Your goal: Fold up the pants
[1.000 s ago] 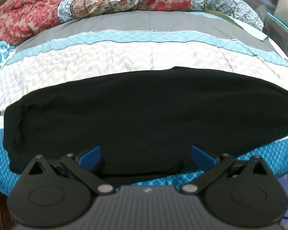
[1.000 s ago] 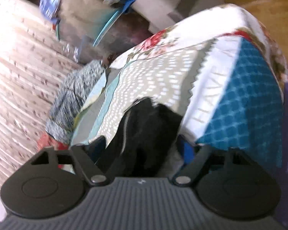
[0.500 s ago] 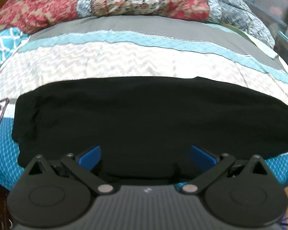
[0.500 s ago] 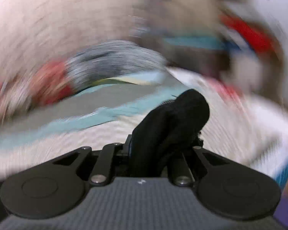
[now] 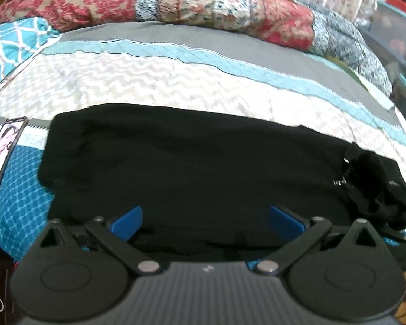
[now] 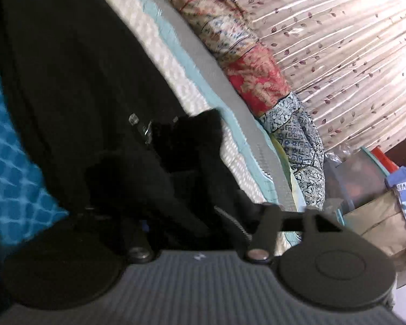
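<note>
While the black pants lie flat as a long dark band across the bed, the left gripper hangs over their near edge with its jaws spread wide; its two blue fingertips sit well apart above the cloth and hold nothing. The pants cover the cream chevron stripe of the patterned bedspread and reach down onto its teal diamond part; at their right end the fabric is bunched into a raised dark lump, with a small glint of metal just beside it. In the right wrist view the right gripper has a thick fold of the same black cloth between its fingers; the cloth rises from the jaws into a crumpled peak, and the jaws appear clamped on the pants, though the dark fabric hides the fingertips themselves. A phone with a lit screen lies on the bedspread just left of the pants' left end, apart from them. A red, cream and blue patchwork quilt is heaped along the far side of the bed; behind it hangs a pale curtain printed with small leaves; a clear storage bin stands by the bed's corner.
</note>
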